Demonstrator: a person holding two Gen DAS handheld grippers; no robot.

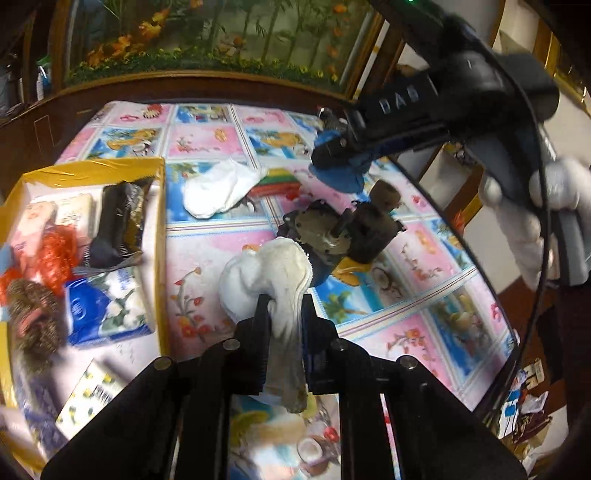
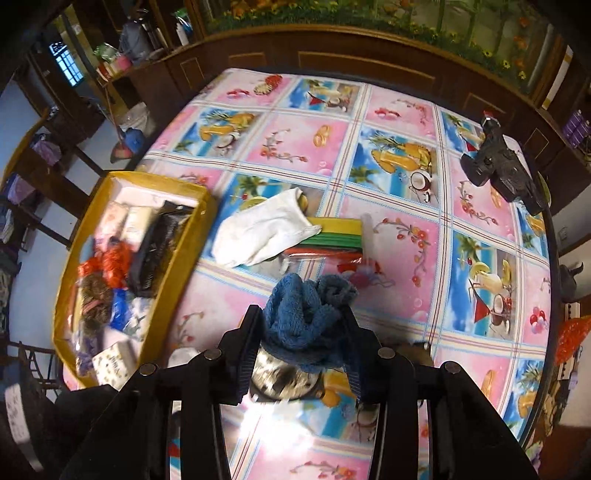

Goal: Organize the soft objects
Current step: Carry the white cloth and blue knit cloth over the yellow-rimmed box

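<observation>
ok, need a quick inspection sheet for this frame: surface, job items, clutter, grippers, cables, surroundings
Surface: round table under a glossy pink and blue patterned cloth.
Job's things: white cloth and blue towel each held in a gripper; white sock lying partly over a stack of coloured sheets; yellow box at the table's left, holding scrubbers, packets and tissue packs.
Clutter: dark toy vehicle by the white cloth; black toy near the far right edge.
Grippers: left gripper shut on white cloth; right gripper shut on blue towel.
Cables: thin black cable along the right gripper's handle.
Surroundings: dark wood panelling, landscape painting.
</observation>
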